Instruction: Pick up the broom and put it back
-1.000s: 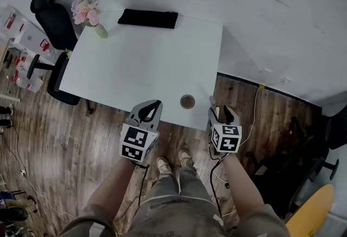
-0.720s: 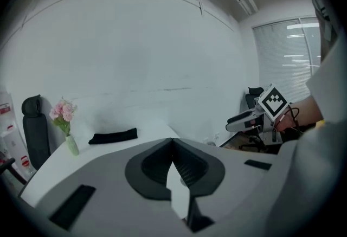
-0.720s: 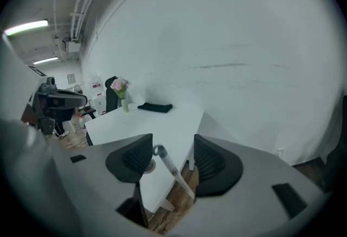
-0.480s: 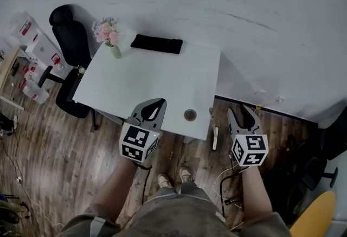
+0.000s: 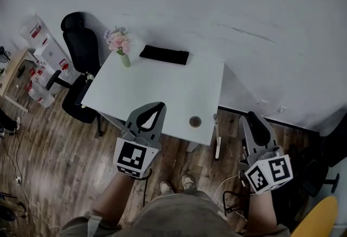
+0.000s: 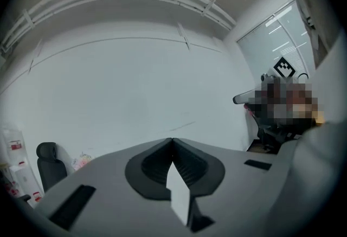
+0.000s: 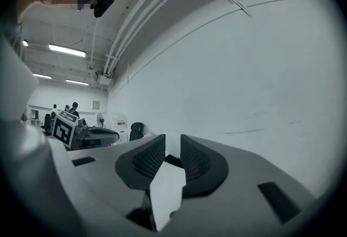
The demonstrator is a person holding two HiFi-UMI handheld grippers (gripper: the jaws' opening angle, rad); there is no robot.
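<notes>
I can make out no broom in any view. My left gripper (image 5: 160, 105) is held up in front of me over the near edge of the white table (image 5: 157, 89), pointing at the pale wall. Its jaws are shut, tip to tip, on nothing (image 6: 172, 140). My right gripper (image 5: 247, 117) is raised to the right of the table, over the wooden floor. Its jaws are closing, with a narrow gap left between them and nothing in it (image 7: 173, 141).
On the table lie a black flat case (image 5: 164, 55), a vase of pink flowers (image 5: 120, 43) and a small round brown thing (image 5: 195, 121). A black office chair (image 5: 81, 49) stands at its left, with boxes (image 5: 46, 51) beyond. Cables (image 5: 230, 198) trail by my feet.
Both grippers have risen, and the table now looks smaller and farther below. The right gripper has moved out to the right and its jaws have narrowed from wide open.
</notes>
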